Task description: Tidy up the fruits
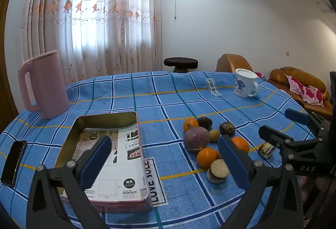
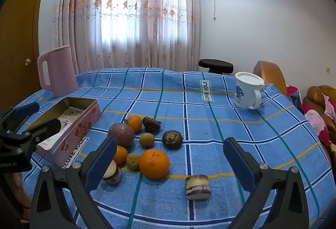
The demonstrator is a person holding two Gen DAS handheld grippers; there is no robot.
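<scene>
Right wrist: dimpled round orange (image 2: 154, 163) beside rectangular metal tin (image 2: 70, 131).

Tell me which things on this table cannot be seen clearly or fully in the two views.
- Left wrist view: the small yellowish fruit is almost hidden behind a finger of the left gripper.
- Left wrist view: the cut piece is half covered by the right gripper.
- Right wrist view: the tin's inside is mostly hidden by its wall and the left gripper.
- Both views: the printed sheet in the tin is too small to read.
</scene>
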